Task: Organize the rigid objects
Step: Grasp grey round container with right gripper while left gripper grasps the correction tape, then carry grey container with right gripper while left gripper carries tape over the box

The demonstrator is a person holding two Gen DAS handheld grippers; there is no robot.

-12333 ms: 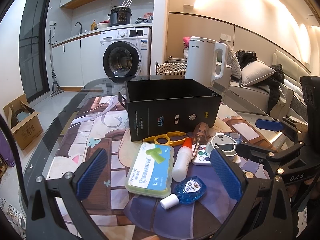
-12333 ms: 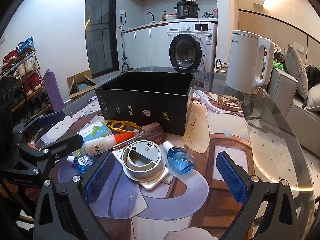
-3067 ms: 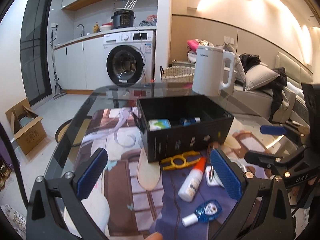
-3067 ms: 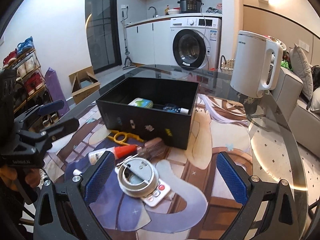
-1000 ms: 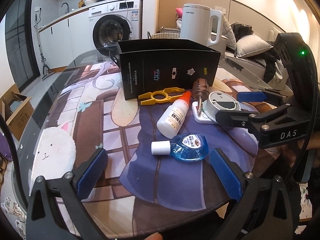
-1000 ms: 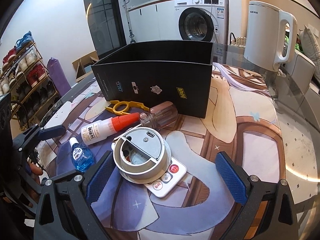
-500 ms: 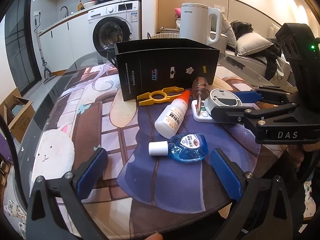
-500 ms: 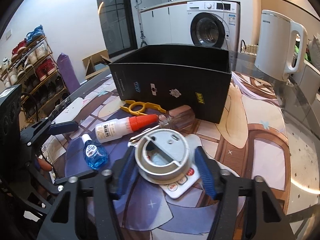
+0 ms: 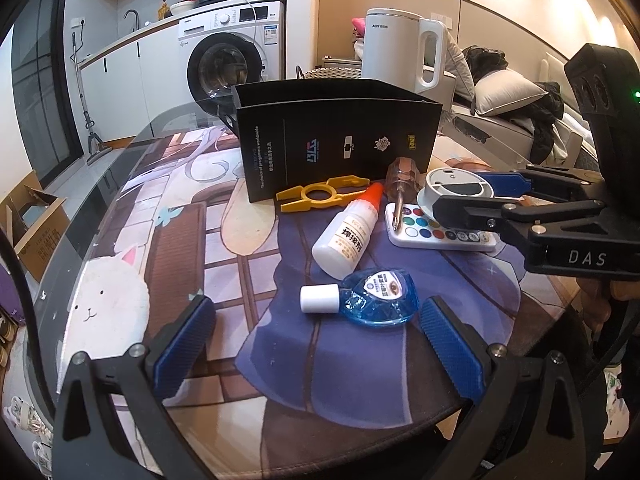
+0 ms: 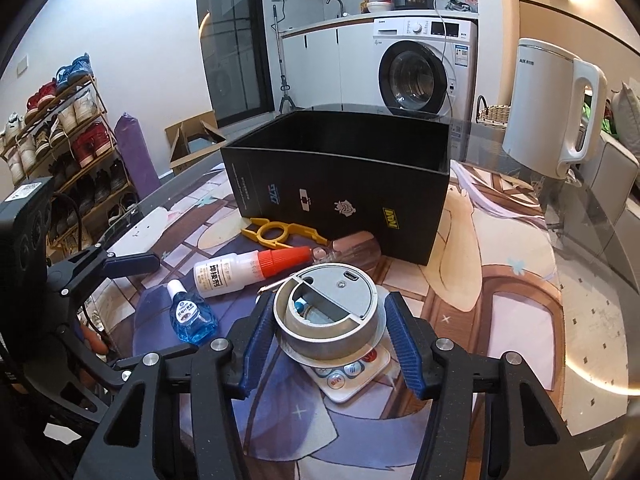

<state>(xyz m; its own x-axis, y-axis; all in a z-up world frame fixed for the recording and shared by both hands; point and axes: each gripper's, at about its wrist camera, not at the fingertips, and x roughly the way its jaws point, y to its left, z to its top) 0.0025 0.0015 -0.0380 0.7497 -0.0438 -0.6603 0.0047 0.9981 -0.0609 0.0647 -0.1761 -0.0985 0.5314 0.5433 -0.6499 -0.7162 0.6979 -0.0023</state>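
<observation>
In the lower middle of the right wrist view the right gripper [image 10: 331,330] has just closed its jaws onto the round grey device [image 10: 326,316] sitting on the remote [image 10: 352,372], the black box [image 10: 340,184] straight beyond, while the left gripper [image 9: 316,344] hangs open.

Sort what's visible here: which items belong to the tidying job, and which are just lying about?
Job: black box, round grey device between the right gripper's pads, remote, glue bottle, blue bottle, yellow tool, screwdriver.

Lying about: kettle, washing machine, shoe rack.
</observation>
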